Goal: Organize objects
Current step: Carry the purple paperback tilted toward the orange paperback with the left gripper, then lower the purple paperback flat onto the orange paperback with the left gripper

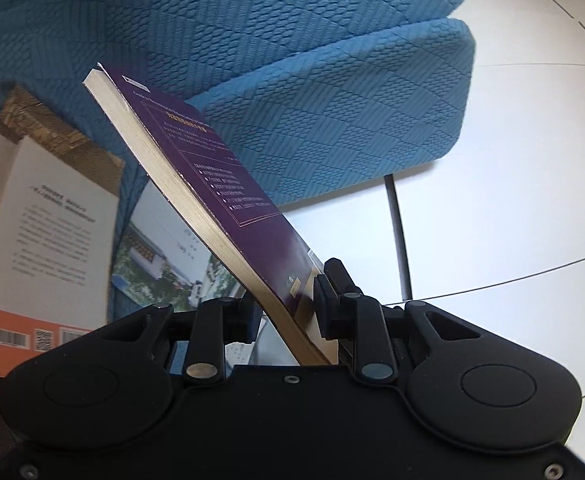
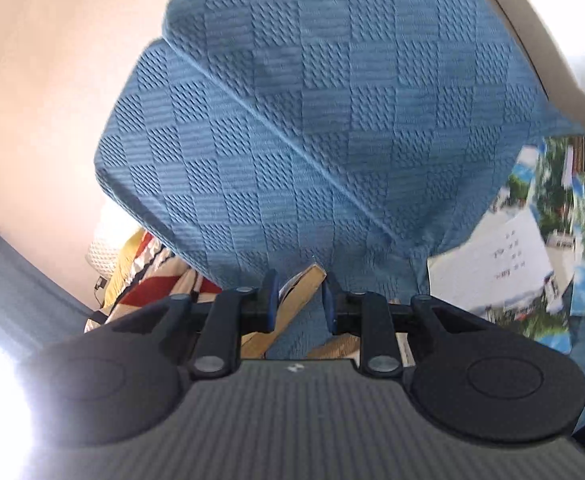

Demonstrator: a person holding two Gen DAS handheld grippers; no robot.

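My left gripper [image 1: 288, 312] is shut on the near bottom corner of a purple book [image 1: 228, 184]. The book stands on edge and slants up to the left, its tan page block facing left, in front of a blue cushion. In the right wrist view my right gripper [image 2: 299, 304] is shut on the corner of a second book [image 2: 298, 286]. Only that book's tan page edges and a sliver of cover show between the blue pads [image 2: 270, 300]; the rest is hidden under the gripper body.
A blue textured sofa [image 1: 332, 120] fills both views. On it lie a book with a white and orange back cover [image 1: 44, 220] and a book with a photo cover [image 1: 164, 264], [image 2: 512, 248]. White tiled floor [image 1: 492, 208] lies right of the sofa. Striped cloth [image 2: 148, 276] sits low at left.
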